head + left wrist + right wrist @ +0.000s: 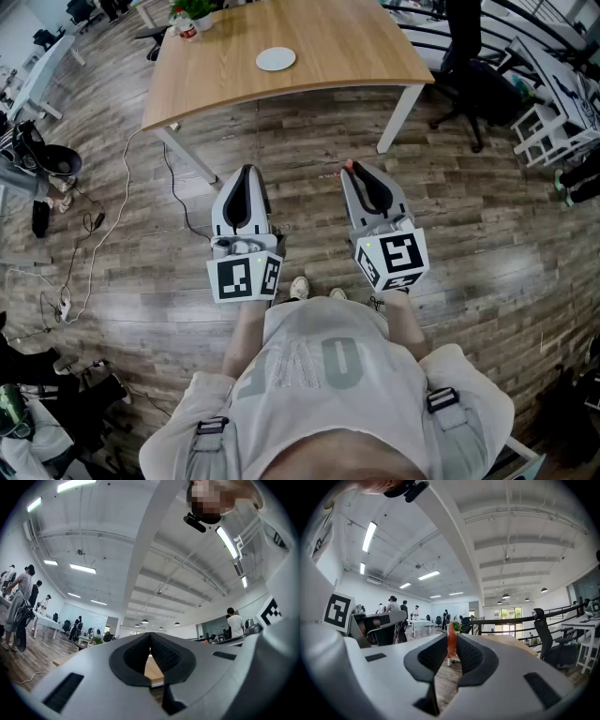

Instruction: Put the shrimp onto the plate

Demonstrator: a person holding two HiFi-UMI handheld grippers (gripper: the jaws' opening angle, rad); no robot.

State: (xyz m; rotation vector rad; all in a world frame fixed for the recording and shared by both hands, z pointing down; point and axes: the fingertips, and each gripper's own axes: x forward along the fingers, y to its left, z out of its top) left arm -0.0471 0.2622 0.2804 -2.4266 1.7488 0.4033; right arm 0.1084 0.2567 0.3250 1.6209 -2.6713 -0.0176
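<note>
A white plate [276,59] lies on the wooden table [356,47] some way ahead of me. My right gripper [350,169] is held over the wood floor, well short of the table, and is shut on a small orange shrimp [348,165]. In the right gripper view the shrimp [452,641] stands upright, pinched between the black pads [469,654] of the right gripper [451,645]. My left gripper [247,172] hovers beside it at the same height. Its jaws meet at the tip with nothing between them, as the left gripper view shows for the left gripper [150,638].
A potted plant [192,13] stands at the table's far left corner. A black office chair [469,70] and a white rack [553,131] are to the right. Cables [89,234] trail over the floor at left. People stand far off in the office.
</note>
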